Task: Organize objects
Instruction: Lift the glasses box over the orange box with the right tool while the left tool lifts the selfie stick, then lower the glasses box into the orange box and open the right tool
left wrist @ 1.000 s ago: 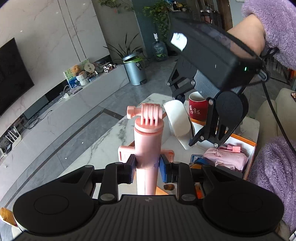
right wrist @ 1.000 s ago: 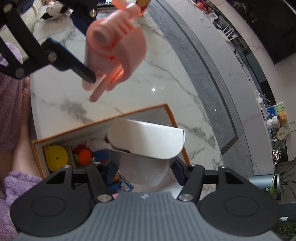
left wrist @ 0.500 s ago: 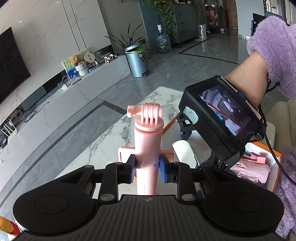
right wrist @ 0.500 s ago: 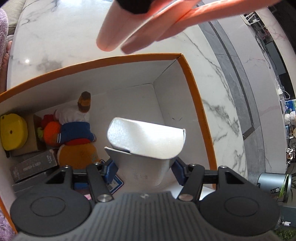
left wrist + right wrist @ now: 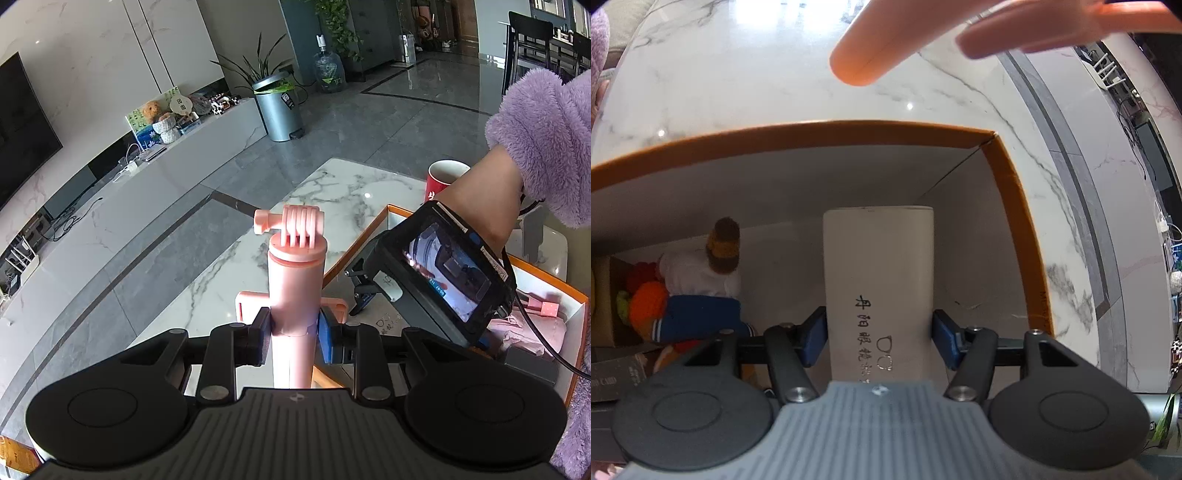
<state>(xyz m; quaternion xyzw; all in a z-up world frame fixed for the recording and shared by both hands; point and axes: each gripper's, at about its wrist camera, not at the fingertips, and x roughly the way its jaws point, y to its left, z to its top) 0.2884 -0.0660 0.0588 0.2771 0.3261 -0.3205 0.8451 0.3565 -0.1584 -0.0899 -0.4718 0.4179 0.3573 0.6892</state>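
The left gripper [image 5: 293, 332] pinches a pink selfie stick [image 5: 295, 280], its lower end hidden. The right gripper [image 5: 879, 332] clamps a white case [image 5: 879, 266] inside the orange box [image 5: 1015, 192]; whether the case touches the floor is unclear.

The case [image 5: 878, 280] hangs inside the box [image 5: 1012, 177], right of the doll [image 5: 701, 295].

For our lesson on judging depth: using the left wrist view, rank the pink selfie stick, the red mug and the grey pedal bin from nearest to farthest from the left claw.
1. Pink selfie stick: gripped in the left claw, centre.
2. Red mug: on the marble table, right of centre, behind the person's forearm.
3. Grey pedal bin: on the floor beyond the table, by the TV bench.
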